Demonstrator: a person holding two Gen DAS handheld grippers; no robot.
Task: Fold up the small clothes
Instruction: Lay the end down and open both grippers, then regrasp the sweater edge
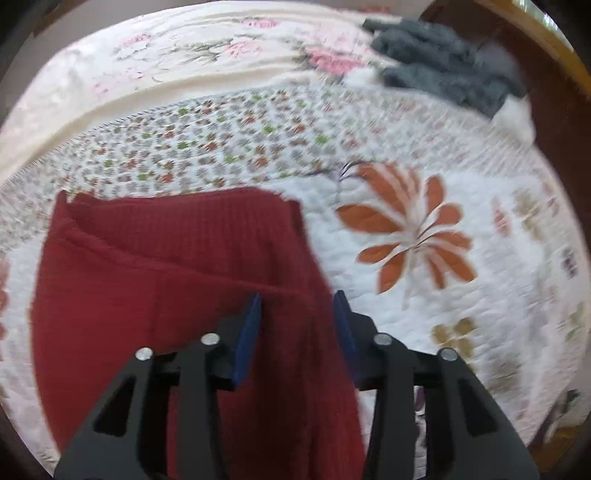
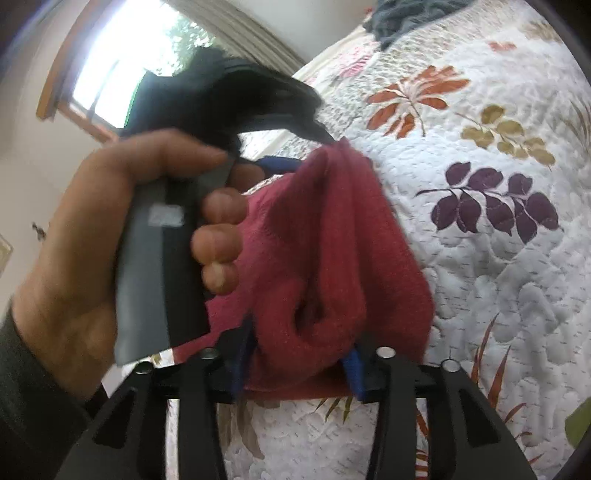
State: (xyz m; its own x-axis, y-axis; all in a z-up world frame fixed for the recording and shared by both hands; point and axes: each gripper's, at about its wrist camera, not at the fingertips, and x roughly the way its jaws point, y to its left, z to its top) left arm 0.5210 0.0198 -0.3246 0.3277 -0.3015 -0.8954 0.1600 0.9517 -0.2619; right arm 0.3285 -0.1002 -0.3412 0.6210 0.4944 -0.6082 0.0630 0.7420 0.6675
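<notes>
A dark red knit garment (image 1: 166, 258) lies partly spread on the floral quilt (image 1: 480, 177). One thick fold of it rises between the blue pads of my left gripper (image 1: 299, 306), which is shut on it with the jaws held apart by the fabric. In the right wrist view the red garment (image 2: 325, 240) hangs in a peak from the left gripper's blue fingertip (image 2: 277, 162). Its lower end is bunched between the pads of my right gripper (image 2: 297, 354), shut on that bunch. A hand (image 2: 74, 240) holds the left gripper's handle.
A grey fuzzy garment (image 1: 443, 66) lies at the far corner of the bed, also seen as grey cloth (image 2: 406, 14) at the top of the right wrist view. A wooden bed frame (image 1: 554, 110) borders the right side. A window (image 2: 122, 66) is behind the hand.
</notes>
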